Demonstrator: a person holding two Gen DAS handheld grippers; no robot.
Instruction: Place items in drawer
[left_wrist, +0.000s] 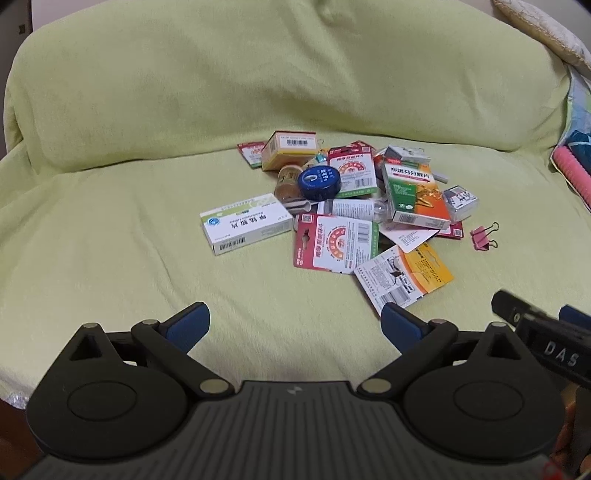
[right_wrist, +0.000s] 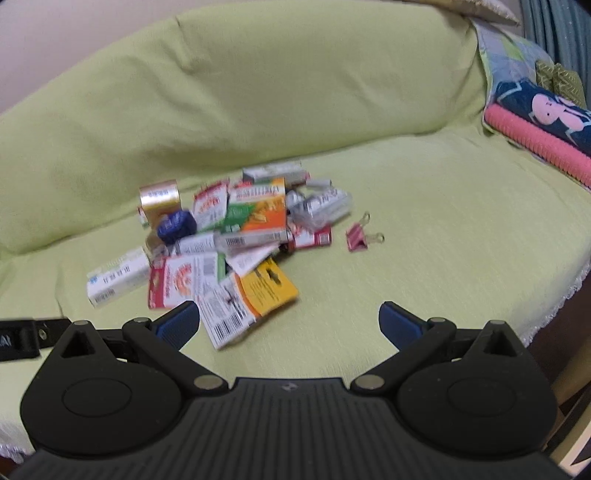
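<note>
green cloth (left_wrist: 147, 110) drapes the sofa under a heap of boxes (left_wrist: 354, 199); both grippers (left_wrist: 295, 325) (right_wrist: 288, 321) gape wide.

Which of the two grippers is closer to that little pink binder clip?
Right gripper, probably: the pink binder clip lies just ahead. From the left gripper it sits far right.

Counted on the green-covered sofa seat (left_wrist: 110, 229): 1 white-and-green rectangular carton (left_wrist: 246, 223), 1 green-and-orange carton (left_wrist: 415, 192), 1 gold-and-white box (left_wrist: 290, 149), 1 round blue tin (left_wrist: 320, 181), 1 pink metal binder clip (left_wrist: 484, 235), 2 matching red-and-white blister cards (left_wrist: 334, 243). Rest of pile overlaps too much to count.
</note>
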